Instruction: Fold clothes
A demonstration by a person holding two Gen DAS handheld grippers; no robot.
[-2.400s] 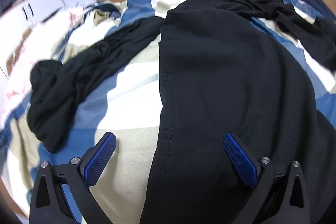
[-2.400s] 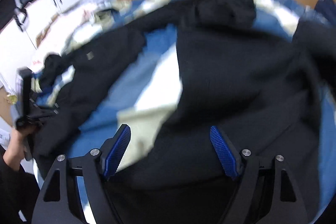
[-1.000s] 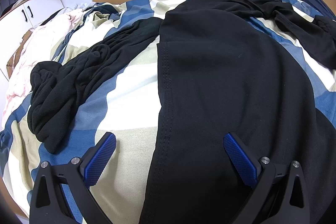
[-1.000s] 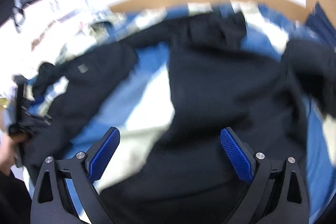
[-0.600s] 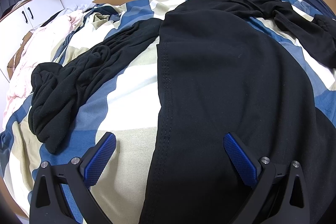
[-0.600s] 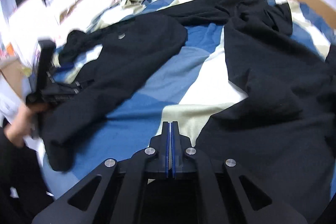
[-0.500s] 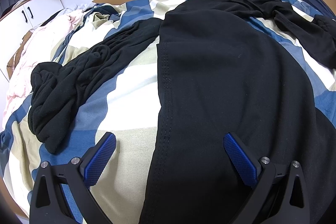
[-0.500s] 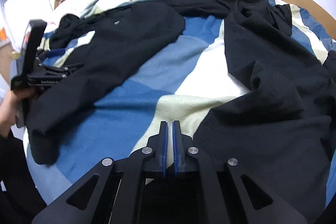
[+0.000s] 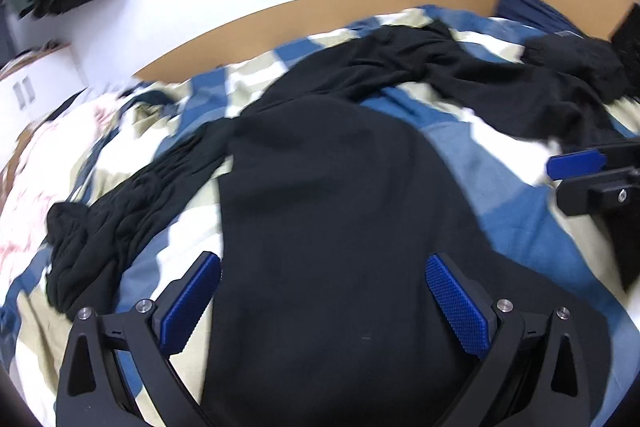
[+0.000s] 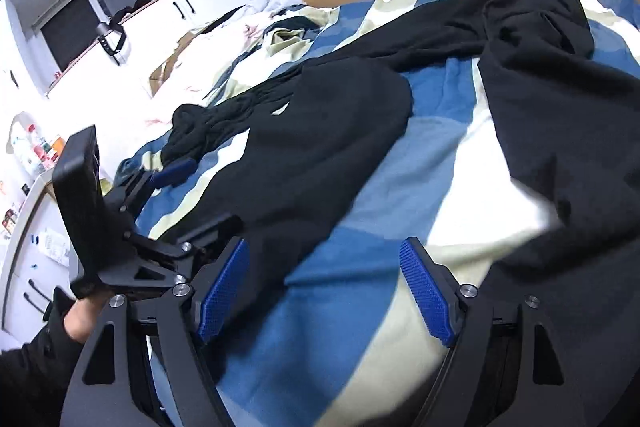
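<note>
Black garment (image 9: 332,195) spread across the striped bed cover (image 10: 404,171).
Left gripper (image 9: 320,303) released, straddling the garment's near edge; right gripper (image 10: 324,291) released too, holding nothing.

Black gripper frames (image 9: 324,303), ribbed blue jaws, silver screws, dark sleeve (image 10: 28,379)
</note>
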